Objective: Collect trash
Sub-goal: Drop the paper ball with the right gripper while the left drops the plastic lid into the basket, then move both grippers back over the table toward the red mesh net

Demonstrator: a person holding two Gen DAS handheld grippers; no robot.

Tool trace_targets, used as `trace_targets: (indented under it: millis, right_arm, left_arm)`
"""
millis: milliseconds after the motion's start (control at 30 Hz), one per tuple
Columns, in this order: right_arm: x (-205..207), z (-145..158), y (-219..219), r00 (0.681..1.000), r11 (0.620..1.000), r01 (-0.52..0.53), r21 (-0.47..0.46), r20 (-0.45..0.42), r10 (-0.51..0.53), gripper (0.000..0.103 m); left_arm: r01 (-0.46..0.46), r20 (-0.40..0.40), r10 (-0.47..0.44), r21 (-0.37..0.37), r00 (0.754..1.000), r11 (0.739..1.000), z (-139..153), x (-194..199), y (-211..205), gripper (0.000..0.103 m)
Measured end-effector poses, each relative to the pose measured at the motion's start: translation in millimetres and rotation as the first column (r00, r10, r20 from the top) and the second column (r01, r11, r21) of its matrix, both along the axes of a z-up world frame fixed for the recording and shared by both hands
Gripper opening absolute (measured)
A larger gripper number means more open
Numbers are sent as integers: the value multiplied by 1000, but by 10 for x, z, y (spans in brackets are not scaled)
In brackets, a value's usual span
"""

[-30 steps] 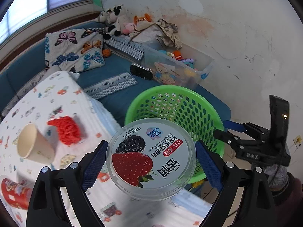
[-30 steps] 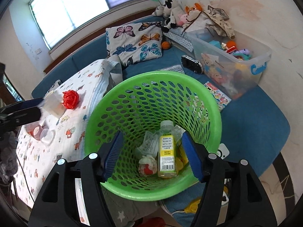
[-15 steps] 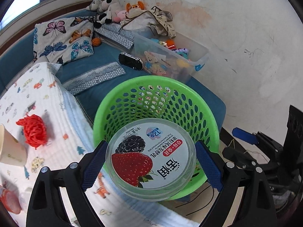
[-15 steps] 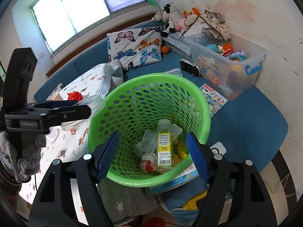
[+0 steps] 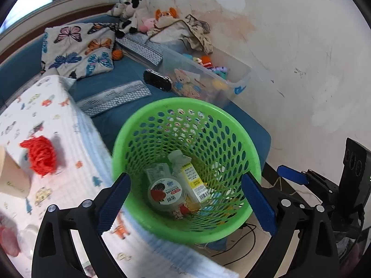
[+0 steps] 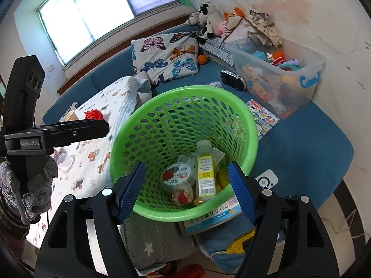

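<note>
The green mesh basket stands beside the table. A round yogurt cup with a strawberry lid lies at its bottom next to a yellow-label bottle and other wrappers. My left gripper is open and empty above the basket's near rim; it also shows from the side in the right wrist view. My right gripper is open and empty over the basket's near rim; it shows at the right in the left wrist view.
On the patterned tablecloth lie a red mesh ball, a paper cup and clear plastic pieces. A clear toy bin, butterfly pillow and plush toys sit on the blue couch.
My left gripper opened and let go of the yogurt cup, which dropped into the basket. The left gripper moved further over the basket.
</note>
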State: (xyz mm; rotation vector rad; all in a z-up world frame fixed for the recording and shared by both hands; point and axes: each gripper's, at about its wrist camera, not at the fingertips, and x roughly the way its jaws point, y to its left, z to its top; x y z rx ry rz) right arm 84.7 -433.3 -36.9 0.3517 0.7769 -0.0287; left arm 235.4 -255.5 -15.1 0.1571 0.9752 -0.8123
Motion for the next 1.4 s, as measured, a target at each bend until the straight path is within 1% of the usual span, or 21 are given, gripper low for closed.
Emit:
trace_targets:
  millis: [67,300,500,633,733,800,1000,1233,1300,1400]
  right_arm:
    - [20,32,57,1000,1000,-14,1,7,14,73]
    - [118,153,332,996,997,-79,-7,28,79,73]
    - [256,252,661,986,987,-157,-23,44,158,73]
    - [389,303,882,976,977,-210,-30,49,211,73]
    - [503,344,1044,967,968,-246,-40,51,248,73]
    - [600,386,1163,960,961,-272,-50,54,275,73]
    - [907,491,1444,938,939,-337,-70,59,341,73]
    - [1312,630,1734,912,912,-396,-102,75,404,73]
    - [1412,627,1797,904,906,-410,-104,80,419,73]
    - [1653,534,1920,899,900,-426,-97,66,433,72]
  left_arm:
    - [-18,10,18,-8,1000,1000,48,-26,115,93]
    - [-96,74,96,4,993,995,165,-107,552,93]
    - [-195,86,193,10,977,981,186,-84,1072,93]
    - [-272,87,270,4,959,962,210,-55,1463,93]
    - [-330,97,328,13,940,944,223,-43,1754,93]
    - [-358,96,355,15,930,934,231,-20,1884,93]
    - [-451,96,447,17,889,892,269,1,2352,93]
    - [-520,103,517,3,850,854,372,5,2710,93]
    - [-535,104,532,-3,840,845,391,15,2777,93]
    - [-550,103,547,-4,830,835,381,25,2868,93]
